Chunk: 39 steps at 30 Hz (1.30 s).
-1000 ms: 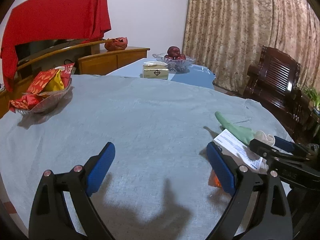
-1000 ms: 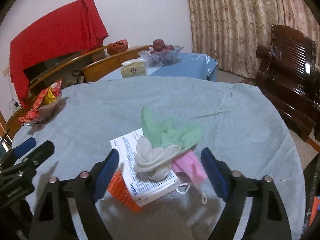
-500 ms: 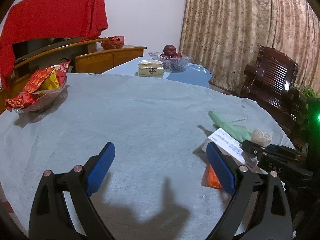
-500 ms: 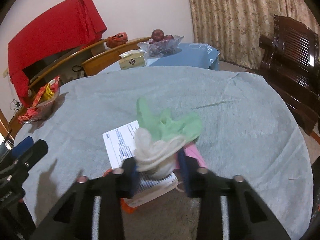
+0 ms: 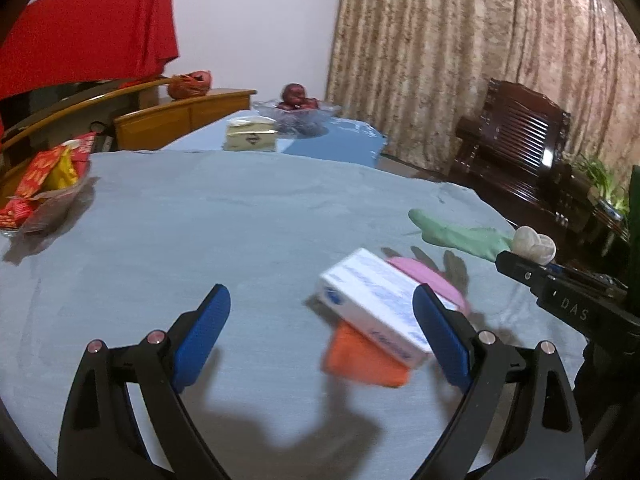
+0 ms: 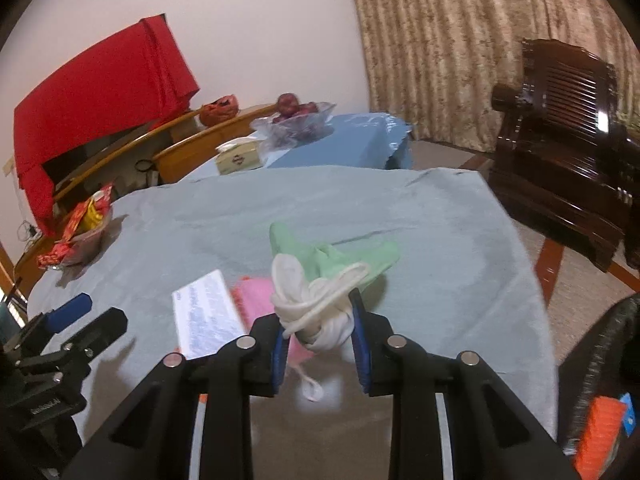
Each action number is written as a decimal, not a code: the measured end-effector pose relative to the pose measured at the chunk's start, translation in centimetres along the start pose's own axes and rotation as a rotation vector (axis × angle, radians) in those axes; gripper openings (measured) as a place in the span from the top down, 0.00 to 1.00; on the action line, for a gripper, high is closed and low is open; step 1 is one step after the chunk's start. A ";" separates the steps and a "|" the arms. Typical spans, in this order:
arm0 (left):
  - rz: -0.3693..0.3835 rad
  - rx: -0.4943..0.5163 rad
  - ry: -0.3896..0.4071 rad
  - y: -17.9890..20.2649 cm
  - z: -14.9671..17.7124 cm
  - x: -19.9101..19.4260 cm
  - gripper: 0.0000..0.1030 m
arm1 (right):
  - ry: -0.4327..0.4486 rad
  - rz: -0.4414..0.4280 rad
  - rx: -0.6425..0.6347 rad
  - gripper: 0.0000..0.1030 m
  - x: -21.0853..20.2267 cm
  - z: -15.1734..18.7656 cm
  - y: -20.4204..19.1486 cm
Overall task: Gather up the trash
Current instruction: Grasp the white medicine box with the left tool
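White crumpled glove [image 6: 310, 312] clamped in your right gripper [image 6: 318, 354] jaws, green glove [image 6: 340, 258] trailing; your left gripper [image 5: 320, 340] jaws apart over the bench [image 5: 200, 232], white box [image 5: 376, 304] between.

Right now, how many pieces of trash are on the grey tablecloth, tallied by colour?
White: 2, the crumpled wad in the right claw and the printed box
Green: 1, the glove
Pink: 1, the mask
Orange: 1, the packet under the box
Total: 5
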<state>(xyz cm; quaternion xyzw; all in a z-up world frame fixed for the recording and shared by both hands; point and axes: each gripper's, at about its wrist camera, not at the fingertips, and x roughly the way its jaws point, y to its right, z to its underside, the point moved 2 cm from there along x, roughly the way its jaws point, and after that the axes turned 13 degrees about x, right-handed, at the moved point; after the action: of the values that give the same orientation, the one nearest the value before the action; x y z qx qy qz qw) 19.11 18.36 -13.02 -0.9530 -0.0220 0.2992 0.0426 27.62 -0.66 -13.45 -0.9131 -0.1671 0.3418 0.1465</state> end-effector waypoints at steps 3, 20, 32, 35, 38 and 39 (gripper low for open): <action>0.026 0.019 -0.013 2.2 -0.3 0.9 0.13 | -0.005 0.019 0.014 0.74 -0.4 0.1 1.6; -0.036 0.042 -0.124 7.1 -0.5 6.2 0.13 | -0.014 0.036 0.051 0.74 -1.0 0.7 4.9; -0.077 0.006 -0.131 2.2 1.4 3.4 0.13 | -0.037 0.039 0.050 0.74 -0.7 1.6 4.2; -0.073 -0.009 -0.125 1.1 1.7 2.7 0.13 | -0.047 0.040 0.047 0.74 -0.6 2.1 4.0; -0.050 -0.014 -0.126 1.1 1.6 3.1 0.13 | -0.057 0.043 0.046 0.74 -0.5 2.4 3.7; -0.048 -0.009 -0.127 1.2 1.6 3.3 0.13 | -0.060 0.045 0.044 0.74 -0.5 2.5 3.6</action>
<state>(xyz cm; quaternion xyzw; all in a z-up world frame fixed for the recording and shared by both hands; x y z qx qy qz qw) 20.94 17.46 -16.31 -0.9315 -0.0490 0.3578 0.0439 26.32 -3.74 -16.36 -0.9025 -0.1434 0.3760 0.1537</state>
